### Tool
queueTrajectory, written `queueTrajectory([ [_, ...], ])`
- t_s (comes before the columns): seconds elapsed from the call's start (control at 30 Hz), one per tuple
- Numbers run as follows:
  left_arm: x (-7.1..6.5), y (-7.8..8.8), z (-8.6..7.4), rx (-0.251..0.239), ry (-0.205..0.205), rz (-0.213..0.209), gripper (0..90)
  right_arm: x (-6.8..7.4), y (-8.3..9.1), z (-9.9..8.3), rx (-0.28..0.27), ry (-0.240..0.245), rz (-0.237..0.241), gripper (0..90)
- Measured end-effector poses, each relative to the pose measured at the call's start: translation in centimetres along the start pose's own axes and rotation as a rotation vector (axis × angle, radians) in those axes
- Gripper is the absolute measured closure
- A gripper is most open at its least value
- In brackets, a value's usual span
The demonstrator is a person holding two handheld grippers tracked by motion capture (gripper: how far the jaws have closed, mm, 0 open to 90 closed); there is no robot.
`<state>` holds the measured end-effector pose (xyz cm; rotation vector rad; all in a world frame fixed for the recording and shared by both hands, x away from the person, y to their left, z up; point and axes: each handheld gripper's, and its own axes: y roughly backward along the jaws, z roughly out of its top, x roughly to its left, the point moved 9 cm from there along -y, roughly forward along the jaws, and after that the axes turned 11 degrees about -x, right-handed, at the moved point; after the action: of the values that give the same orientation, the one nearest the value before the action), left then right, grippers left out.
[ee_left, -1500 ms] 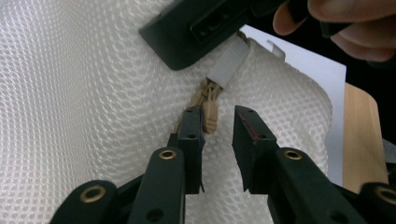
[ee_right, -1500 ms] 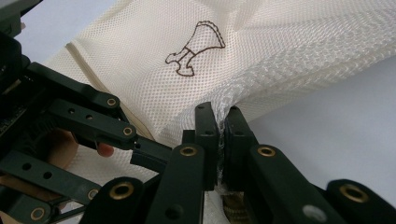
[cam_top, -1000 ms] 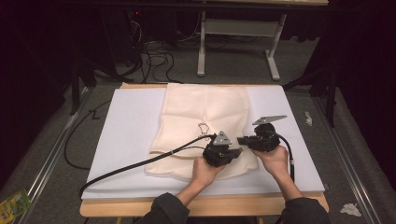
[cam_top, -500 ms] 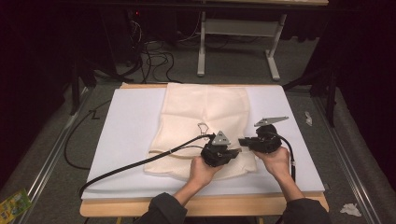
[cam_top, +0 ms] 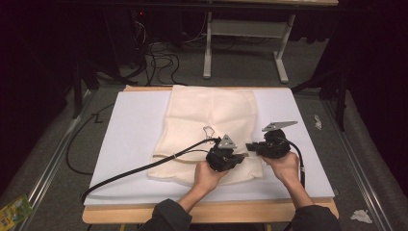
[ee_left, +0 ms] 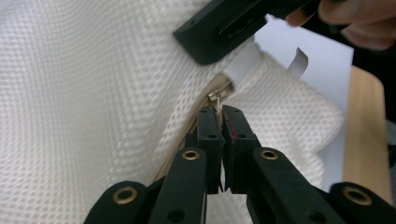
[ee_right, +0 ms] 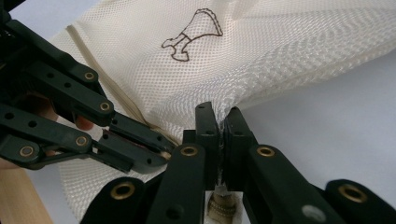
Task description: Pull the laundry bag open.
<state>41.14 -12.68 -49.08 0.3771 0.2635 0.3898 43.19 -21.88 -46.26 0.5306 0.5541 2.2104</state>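
A cream mesh bag (cam_top: 207,115) lies flat on the white sheet (cam_top: 130,130); a small brown emblem (ee_right: 194,32) is drawn on it. At its near right corner both grippers meet. My left gripper (ee_left: 220,114) is shut on the metal zipper pull (ee_left: 215,97) at the end of the zipper (ee_right: 116,98). My right gripper (ee_right: 219,114) is shut on the mesh at the bag's edge, just beside the zipper end and a white tag (ee_left: 243,65). In the high view the left gripper (cam_top: 242,155) and right gripper (cam_top: 250,146) point at each other, tips almost touching.
The sheet covers a wooden table (cam_top: 216,211). A black cable (cam_top: 144,168) trails from the left gripper across the sheet to the left. On the floor lie crumpled paper (cam_top: 361,215) and a green packet (cam_top: 12,211).
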Motion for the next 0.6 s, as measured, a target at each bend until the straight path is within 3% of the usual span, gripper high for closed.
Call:
queueTrajectory([
  [0.07, 0.27, 0.29, -0.07, -0.008, 0.017, -0.005, 87.6, -0.20, 0.23, -0.06, -0.001, -0.002, -0.001, 88.7],
  [0.6, 0.48, 1.09, -0.20, -0.006, -0.007, 0.008, 87.5, -0.19, 0.17, -0.03, -0.006, -0.003, 0.004, 88.6],
])
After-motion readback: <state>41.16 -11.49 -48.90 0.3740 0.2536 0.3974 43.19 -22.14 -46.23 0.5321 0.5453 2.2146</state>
